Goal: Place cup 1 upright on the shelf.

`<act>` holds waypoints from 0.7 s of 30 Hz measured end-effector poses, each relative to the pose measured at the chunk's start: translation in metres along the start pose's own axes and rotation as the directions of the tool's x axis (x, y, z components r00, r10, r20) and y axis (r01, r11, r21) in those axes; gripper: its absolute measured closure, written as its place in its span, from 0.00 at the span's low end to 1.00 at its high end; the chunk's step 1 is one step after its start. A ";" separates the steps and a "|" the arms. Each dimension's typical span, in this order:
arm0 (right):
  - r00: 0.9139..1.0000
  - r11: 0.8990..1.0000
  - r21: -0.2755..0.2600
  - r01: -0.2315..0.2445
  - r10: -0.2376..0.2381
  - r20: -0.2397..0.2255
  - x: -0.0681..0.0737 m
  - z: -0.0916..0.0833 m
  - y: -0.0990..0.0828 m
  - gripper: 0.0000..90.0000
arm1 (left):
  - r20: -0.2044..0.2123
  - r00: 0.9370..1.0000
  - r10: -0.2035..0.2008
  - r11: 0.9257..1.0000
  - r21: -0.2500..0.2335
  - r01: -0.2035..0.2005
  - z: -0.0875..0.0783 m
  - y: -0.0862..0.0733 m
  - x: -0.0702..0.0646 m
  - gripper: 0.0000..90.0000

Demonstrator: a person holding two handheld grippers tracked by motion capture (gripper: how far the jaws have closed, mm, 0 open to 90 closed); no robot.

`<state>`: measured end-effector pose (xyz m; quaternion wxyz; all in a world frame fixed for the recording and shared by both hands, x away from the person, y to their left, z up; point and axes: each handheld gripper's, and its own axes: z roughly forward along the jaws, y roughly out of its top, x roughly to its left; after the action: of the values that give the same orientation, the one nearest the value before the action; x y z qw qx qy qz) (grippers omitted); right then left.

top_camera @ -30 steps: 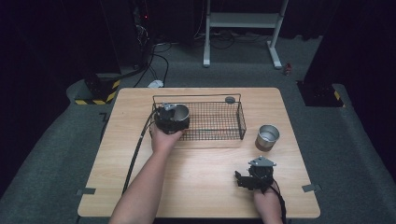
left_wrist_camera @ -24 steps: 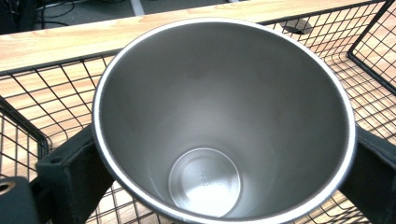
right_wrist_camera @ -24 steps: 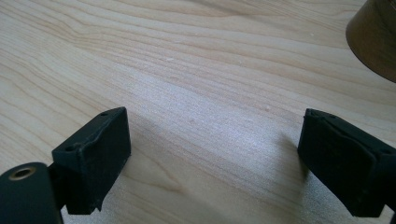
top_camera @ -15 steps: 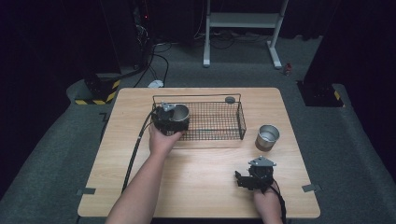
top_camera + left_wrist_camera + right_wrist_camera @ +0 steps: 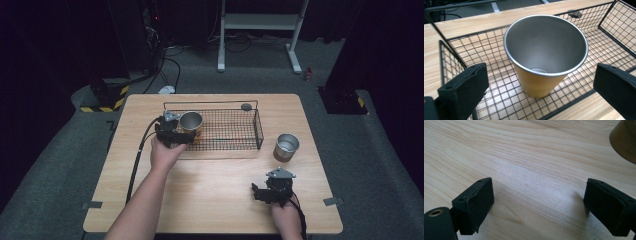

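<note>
**Cup standing in the basket, your left gripper spread around it**

At the left end of the black wire basket [image 5: 235,131], your left gripper [image 5: 176,134] sat with its jaws spread wide; they had just been opening, and in the left gripper view neither black pad [image 5: 465,87] touched the metal cup with the orange-brown outside [image 5: 545,52] that stood upright on the basket's mesh floor between them. The basket rested on the pale wooden tabletop [image 5: 210,185]. Just to the right of the basket, a second steel cup [image 5: 286,146] stood on the bare wood. Near the front edge, your right gripper [image 5: 262,192] lay low over the tabletop, its jaws apart and holding nothing, with only wood grain between them.
</note>
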<state>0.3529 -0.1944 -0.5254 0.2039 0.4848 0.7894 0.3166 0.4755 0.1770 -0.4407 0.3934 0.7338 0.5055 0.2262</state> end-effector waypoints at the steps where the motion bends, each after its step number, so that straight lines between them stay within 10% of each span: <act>1: 1.000 1.000 0.001 0.003 -0.003 0.000 0.000 0.000 0.000 0.10 | 0.007 1.000 0.000 1.000 0.003 0.000 -0.002 -0.001 0.001 0.01; 21: 1.000 1.000 0.000 0.005 -0.005 0.000 0.000 0.000 0.000 0.10 | 0.042 0.999 -0.008 0.999 -0.034 0.010 -0.039 -0.023 0.001 0.01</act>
<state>0.3532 -0.1946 -0.5254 0.2048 0.4828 0.7905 0.3163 0.4348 0.1952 -0.4364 0.4175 0.7293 0.4965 0.2175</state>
